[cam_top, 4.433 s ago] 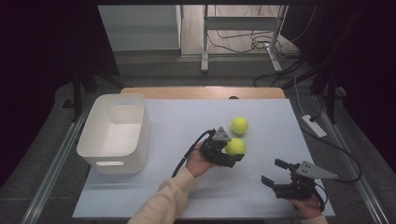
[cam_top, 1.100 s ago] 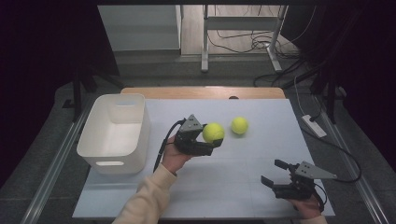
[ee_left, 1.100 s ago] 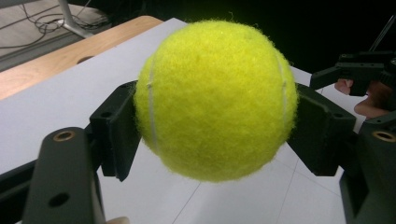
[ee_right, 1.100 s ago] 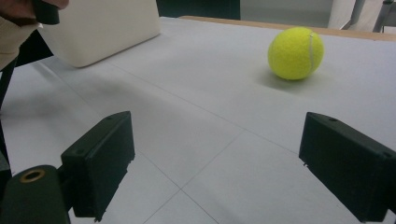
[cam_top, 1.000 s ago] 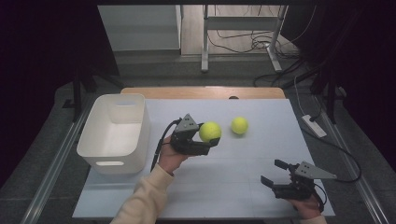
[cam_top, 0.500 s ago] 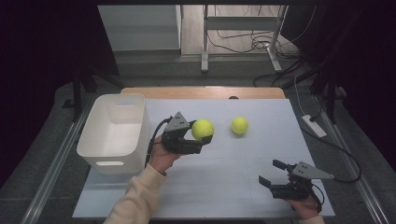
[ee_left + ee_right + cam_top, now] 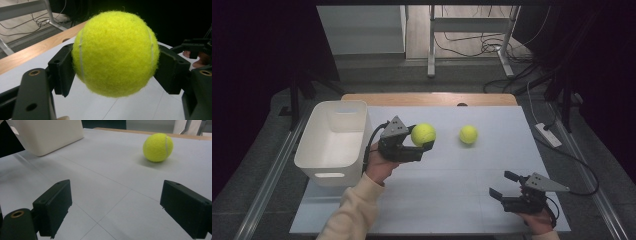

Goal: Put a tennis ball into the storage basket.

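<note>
Above the pale grey table (image 7: 452,200), just right of the white plastic bin (image 7: 334,137), the left gripper (image 7: 419,145) has its black jaws clamped on either side of a fuzzy yellow-green tennis ball (image 7: 423,134), holding it clear of the surface. Being round, the ball has no long axis; its white seam (image 7: 80,60) runs roughly upright on the side by one jaw. A second yellow tennis ball (image 7: 468,134) lies on the table nearby. At the near right edge, the right gripper (image 7: 504,185) seems to rest low, jaws wide apart, nothing between them.
</note>
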Demonstrator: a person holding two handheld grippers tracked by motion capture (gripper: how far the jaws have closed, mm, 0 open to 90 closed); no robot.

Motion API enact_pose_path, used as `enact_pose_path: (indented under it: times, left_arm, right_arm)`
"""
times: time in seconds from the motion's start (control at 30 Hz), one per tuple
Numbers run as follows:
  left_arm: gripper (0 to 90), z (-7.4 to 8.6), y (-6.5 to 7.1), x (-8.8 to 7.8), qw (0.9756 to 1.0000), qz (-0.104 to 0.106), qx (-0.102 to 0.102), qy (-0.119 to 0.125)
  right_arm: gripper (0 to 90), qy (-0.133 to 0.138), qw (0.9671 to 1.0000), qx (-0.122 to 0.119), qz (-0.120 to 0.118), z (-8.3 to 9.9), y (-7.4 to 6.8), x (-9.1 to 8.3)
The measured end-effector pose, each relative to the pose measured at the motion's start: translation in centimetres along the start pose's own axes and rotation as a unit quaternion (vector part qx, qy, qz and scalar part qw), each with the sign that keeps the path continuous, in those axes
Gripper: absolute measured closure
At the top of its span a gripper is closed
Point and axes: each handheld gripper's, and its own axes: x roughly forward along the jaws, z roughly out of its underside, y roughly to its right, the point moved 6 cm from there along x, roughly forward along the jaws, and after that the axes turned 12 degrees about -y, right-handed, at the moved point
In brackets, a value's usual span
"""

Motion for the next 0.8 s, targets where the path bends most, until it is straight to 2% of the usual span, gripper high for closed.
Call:
enact_pose_path:
  times: [0.8]
  left_arm:
    - [26.6,-0.6,-1.5,-2.6,0.9995,-0.022,-0.009,0.021]
  right_arm:
    - [10.5,0.004,1.0000,-0.001,0.002,0.0,0.1,-0.2]
